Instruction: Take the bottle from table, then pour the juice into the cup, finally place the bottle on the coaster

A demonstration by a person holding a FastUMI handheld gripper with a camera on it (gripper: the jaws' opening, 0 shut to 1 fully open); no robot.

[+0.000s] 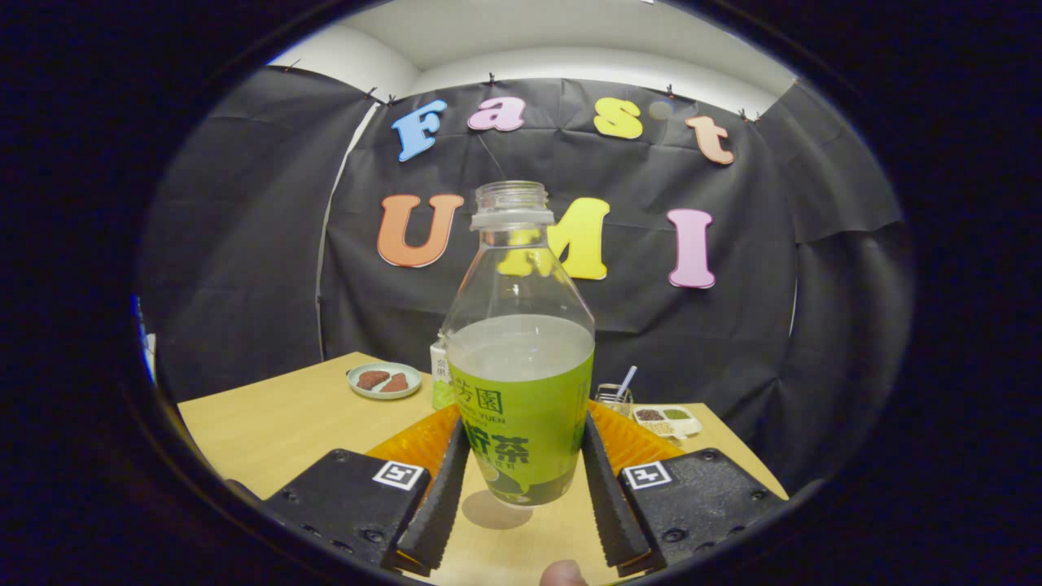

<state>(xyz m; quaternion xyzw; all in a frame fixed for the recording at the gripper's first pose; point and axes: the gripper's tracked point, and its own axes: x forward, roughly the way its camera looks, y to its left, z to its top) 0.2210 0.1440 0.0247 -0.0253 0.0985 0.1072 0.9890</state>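
At the far left of the wooden surface (277, 423), near its back edge, sits a small pale green plate (384, 380) with two brownish-red pieces on it. Just right of the plate, mostly hidden behind the bottle, stands a small carton (440, 376) with a pale top and a green base.

The bottle (521, 350) stands upright in the middle, between the two fingers of the hand-held gripper (525, 496). It is clear plastic with a rounded shoulder narrowing to a threaded neck; the cap is off, and a whitish ring sits below the mouth. A bright green label with dark lettering wraps its lower half, and the pale, cloudy liquid reaches to about the label's top edge. The base appears raised off the surface, with a round shadow lying beneath it. The fingers press against the label on both sides, so the hand-held gripper is pinching the bottle low on its body.

An orange ribbed item (631, 443) shows behind the fingers on either side of the bottle. Towards the far right corner stands a clear glass (613, 395) holding a straw, and just beside it lies a white divided tray (667, 420) with dark and green fillings. A fingertip (562, 574) peeks in at the near edge.
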